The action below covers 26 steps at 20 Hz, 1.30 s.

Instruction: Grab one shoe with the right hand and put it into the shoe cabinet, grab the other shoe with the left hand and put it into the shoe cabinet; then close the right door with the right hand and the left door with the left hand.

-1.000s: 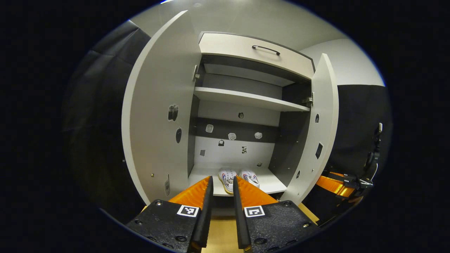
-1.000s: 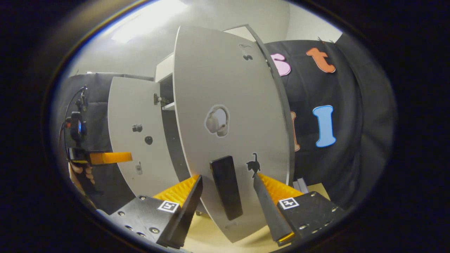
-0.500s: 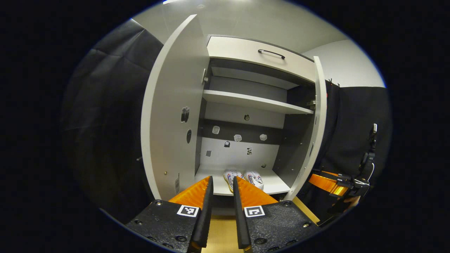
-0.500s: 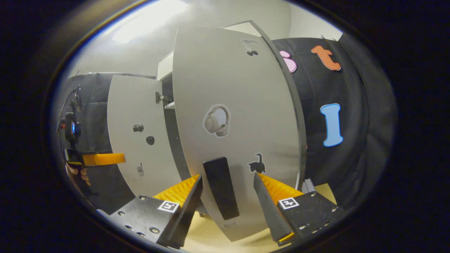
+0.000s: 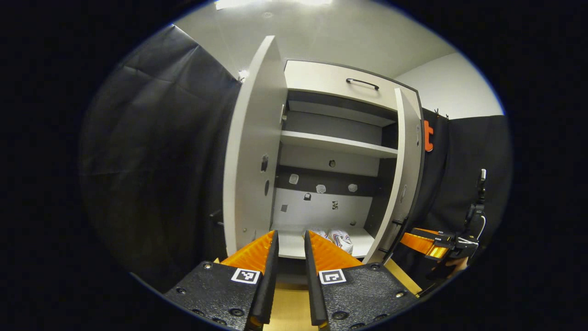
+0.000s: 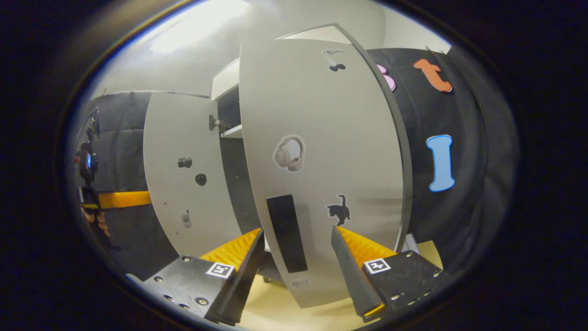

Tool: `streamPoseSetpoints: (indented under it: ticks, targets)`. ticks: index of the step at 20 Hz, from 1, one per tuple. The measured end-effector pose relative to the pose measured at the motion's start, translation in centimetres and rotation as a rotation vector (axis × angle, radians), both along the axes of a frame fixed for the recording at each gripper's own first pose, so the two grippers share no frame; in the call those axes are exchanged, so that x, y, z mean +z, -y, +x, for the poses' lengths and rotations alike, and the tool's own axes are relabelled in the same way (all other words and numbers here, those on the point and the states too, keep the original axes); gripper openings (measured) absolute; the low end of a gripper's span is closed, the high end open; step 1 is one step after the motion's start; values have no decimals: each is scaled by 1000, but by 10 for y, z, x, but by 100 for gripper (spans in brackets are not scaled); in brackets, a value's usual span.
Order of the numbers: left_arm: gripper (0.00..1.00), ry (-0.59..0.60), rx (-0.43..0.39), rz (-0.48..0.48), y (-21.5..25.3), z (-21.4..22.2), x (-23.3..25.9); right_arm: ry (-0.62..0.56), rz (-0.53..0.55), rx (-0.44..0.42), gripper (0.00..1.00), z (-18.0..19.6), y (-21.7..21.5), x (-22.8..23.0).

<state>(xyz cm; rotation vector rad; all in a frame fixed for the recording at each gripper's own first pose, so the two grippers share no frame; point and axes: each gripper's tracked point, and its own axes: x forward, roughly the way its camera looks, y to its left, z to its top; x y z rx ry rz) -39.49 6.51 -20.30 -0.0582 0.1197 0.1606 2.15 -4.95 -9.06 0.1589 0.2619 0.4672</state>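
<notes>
With both shoes [image 5: 339,239] shelved at lower centre, the right tongs [image 6: 297,239], parted and empty, are set against the right door [image 6: 321,151] for closing; the left tongs [image 5: 288,246], near-closed and empty, are held back.

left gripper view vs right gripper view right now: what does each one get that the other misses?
Left gripper view: the cabinet interior, with the shoes on the bottom shelf and the drawer handle up top.

Right gripper view: the outer face of the right door, with its headphone sticker, cat sticker and black handle between the open fingers of the right gripper.

Both: the left door, ajar, and the right door.
</notes>
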Motion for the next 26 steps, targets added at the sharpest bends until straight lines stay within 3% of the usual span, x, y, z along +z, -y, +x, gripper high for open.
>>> streamPoseSetpoints:
  ticks: [9, 11, 13, 14, 15, 16, 21, 26]
  targets:
    - [36, 43, 193, 62, -80, -23, 10, -9, 2, -23, 87, -5, 1, -4]
    - [48, 36, 211, 70, -92, -18, 4, -11, 1, -40, 87, -6, 5, -5]
    - [67, 27, 223, 93, -103, -14, 0, -13, -1, -58, 87, -8, 8, -6]
    - [70, 24, 235, 106, -109, -13, -1, -15, -3, -68, 87, -8, 10, -7]
    - [65, 22, 242, 114, -114, -10, -3, -17, -5, -78, 87, -9, 13, -8]
    - [72, 15, 244, 113, -117, -8, -5, -18, -7, -89, 87, -9, 15, -9]
    - [72, -16, 214, 85, -124, 0, -18, -37, -8, -126, 87, -8, 21, -17]
    - [72, -26, 175, 130, -120, 3, -17, -56, -5, -125, 87, -6, 17, -26]
